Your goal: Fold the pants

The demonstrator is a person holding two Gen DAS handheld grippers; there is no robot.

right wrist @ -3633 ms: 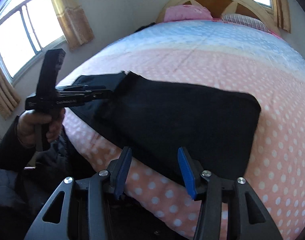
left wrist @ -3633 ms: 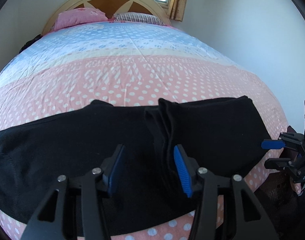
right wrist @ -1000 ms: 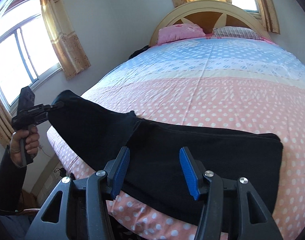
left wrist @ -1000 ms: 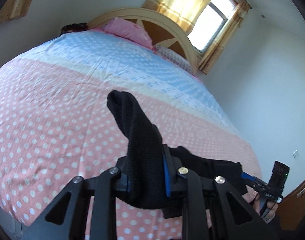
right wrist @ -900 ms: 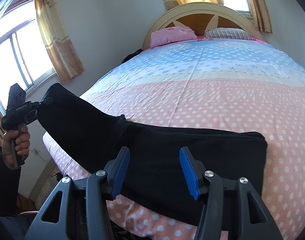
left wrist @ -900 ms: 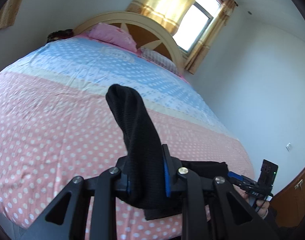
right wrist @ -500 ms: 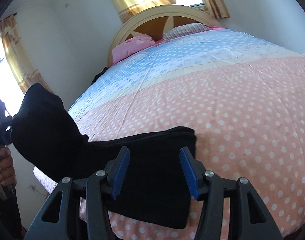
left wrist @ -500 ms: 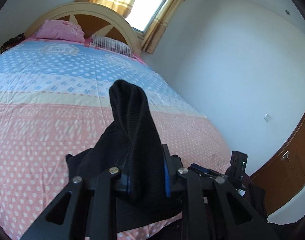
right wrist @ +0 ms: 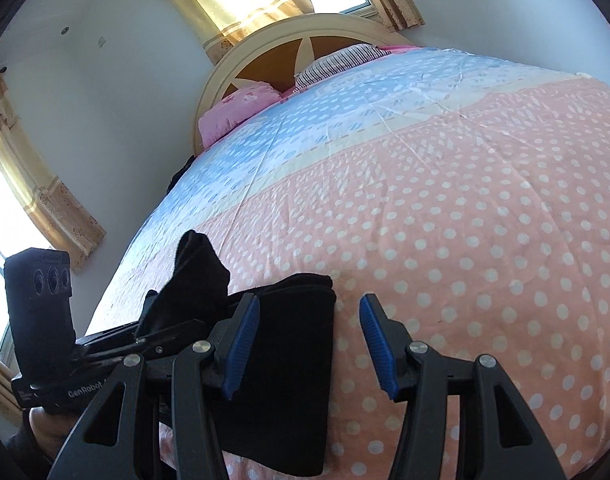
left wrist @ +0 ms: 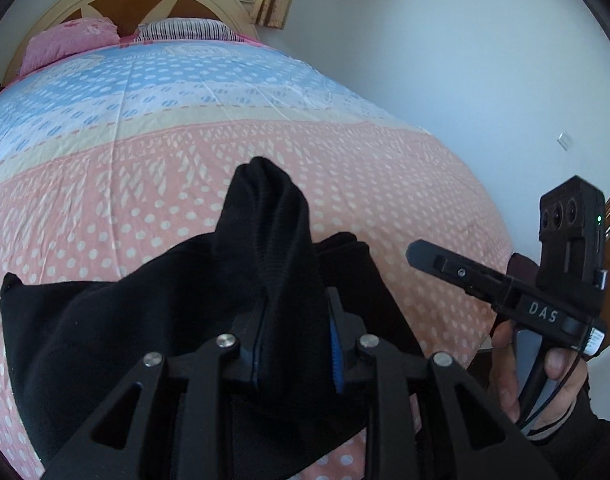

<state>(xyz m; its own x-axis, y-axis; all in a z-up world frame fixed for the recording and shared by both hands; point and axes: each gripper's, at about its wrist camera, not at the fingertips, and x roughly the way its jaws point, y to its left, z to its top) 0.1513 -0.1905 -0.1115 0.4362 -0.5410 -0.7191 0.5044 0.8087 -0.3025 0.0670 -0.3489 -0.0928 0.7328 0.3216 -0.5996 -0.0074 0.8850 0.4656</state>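
Black pants (left wrist: 117, 320) lie near the foot edge of the bed (left wrist: 185, 152), well away from the headboard (right wrist: 273, 60). The left gripper (left wrist: 293, 340) is clamped on a raised bunch of the fabric, held above the folded stack. The right gripper (right wrist: 309, 344) hovers with jaws apart, holding nothing, just beside the stack's outer edge. Judged progress: mostly folded; the lifted end remains to be laid down and smoothed.
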